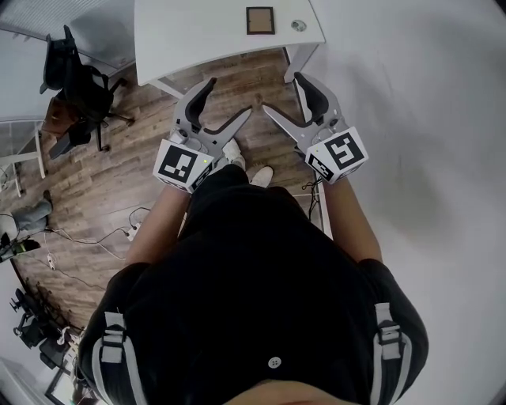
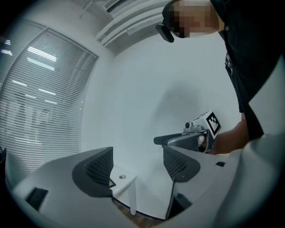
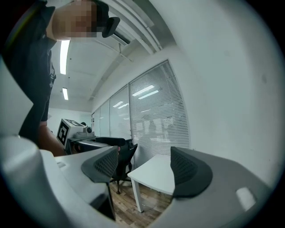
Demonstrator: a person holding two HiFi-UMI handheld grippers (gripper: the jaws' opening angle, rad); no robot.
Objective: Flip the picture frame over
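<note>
The picture frame (image 1: 260,20), brown with a dark border, lies flat on the white table (image 1: 190,32) ahead of me. My left gripper (image 1: 225,103) and right gripper (image 1: 286,99) are held side by side over the floor, short of the table's near edge, with their tips angled toward each other. Both are open with nothing between the jaws. The left gripper (image 2: 136,167) in its own view faces a table corner (image 2: 124,185) and the right gripper's marker cube (image 2: 209,124). From the right gripper (image 3: 147,167), the tabletop (image 3: 153,171) shows between its jaws.
A small round silver object (image 1: 298,25) sits on the table right of the frame. A black office chair (image 1: 79,91) stands at the left, with cables (image 1: 79,237) on the wood floor. A white wall runs along the right, and a blinds-covered window (image 3: 156,120) stands behind the table.
</note>
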